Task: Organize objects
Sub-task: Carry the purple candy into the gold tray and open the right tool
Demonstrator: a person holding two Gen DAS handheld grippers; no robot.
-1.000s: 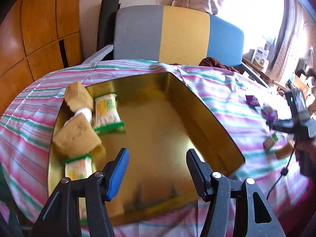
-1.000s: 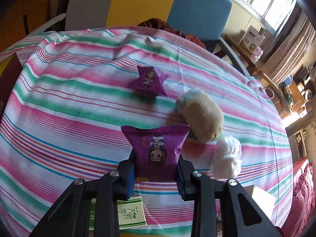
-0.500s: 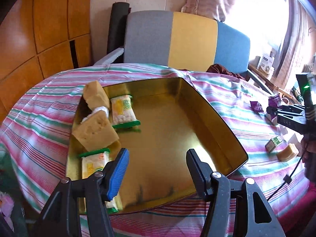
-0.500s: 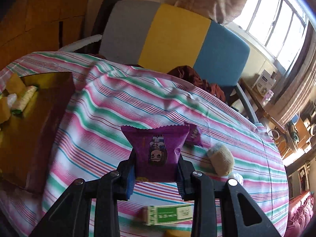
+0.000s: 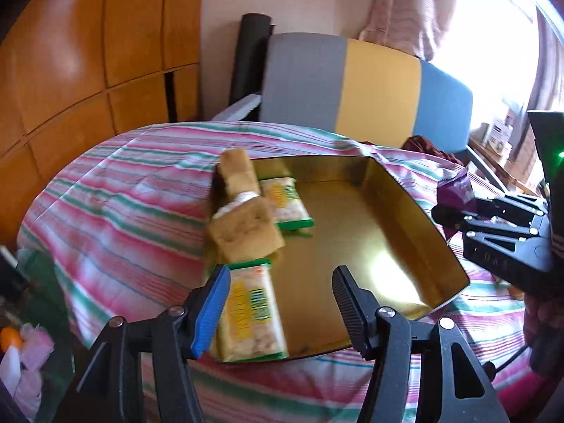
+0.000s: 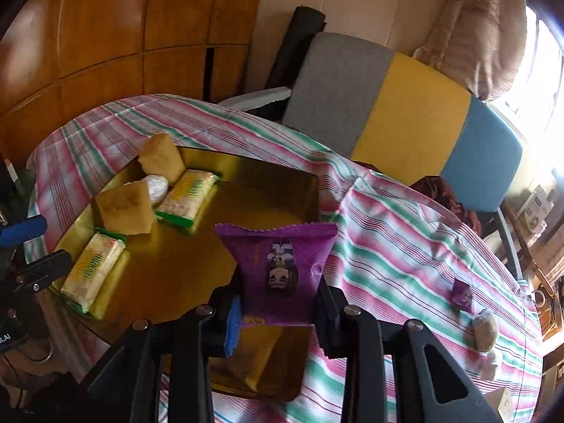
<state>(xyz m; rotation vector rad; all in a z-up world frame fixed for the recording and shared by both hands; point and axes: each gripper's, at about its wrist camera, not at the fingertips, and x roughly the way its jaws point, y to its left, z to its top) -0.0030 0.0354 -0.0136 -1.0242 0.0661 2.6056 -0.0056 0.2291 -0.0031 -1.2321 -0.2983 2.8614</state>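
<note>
Gold tray [image 5: 416, 208] on striped tablecloth [image 5: 134, 190]

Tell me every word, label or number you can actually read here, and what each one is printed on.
None reads clearly.
Green and yellow snack packets in the gold tin: print too blurred.
Purple packet in the right hand-held gripper: a cartoon figure, with small print too blurred to read.
Right hand-held gripper's black body, left wrist view: embossed letters, not legible.
Boxes by the window: too small.

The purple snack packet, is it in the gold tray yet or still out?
Out: the right gripper holds the purple packet above the gold tray.
</note>
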